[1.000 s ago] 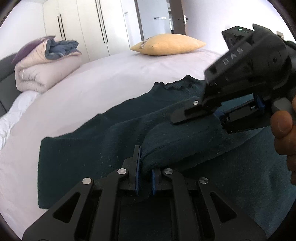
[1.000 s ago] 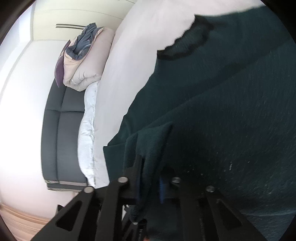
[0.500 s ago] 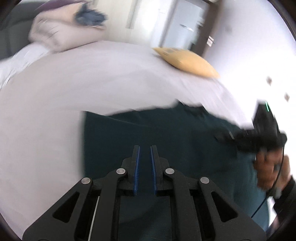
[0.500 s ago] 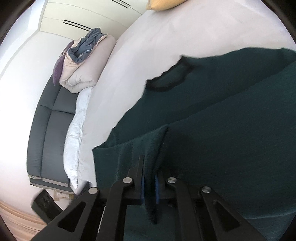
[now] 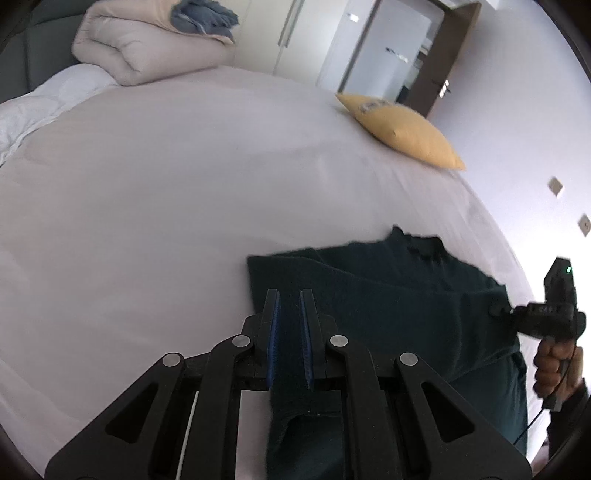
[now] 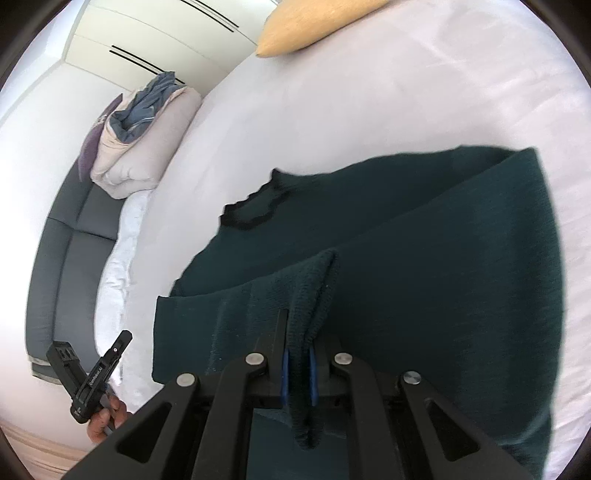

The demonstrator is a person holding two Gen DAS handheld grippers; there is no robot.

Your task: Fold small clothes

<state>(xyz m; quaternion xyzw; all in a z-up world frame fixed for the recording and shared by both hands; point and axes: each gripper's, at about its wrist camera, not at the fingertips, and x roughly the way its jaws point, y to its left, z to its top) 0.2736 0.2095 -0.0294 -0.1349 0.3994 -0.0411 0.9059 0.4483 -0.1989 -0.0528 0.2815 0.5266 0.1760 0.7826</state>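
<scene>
From where I was driving, the room looked like a plain bedroom. The bed [image 5: 192,177] took up most of both views, covered in a smooth pale sheet. A yellow pillow [image 5: 402,133] sat near its far edge, and a rolled beige duvet [image 5: 147,48] with a blue-grey bundle of cloth [image 5: 203,18] on top sat at the far left corner. Next to that corner I could see a dark grey headboard [image 6: 70,236] and some white quilted bedding [image 6: 118,258]. Cream wardrobe doors [image 6: 162,40] with long dark handles lined the back wall, beside a doorway with a brown frame [image 5: 439,62]. The walls were white, bright with daylight, and a strip of light wooden floor [image 6: 26,446] showed low in the right wrist view.
</scene>
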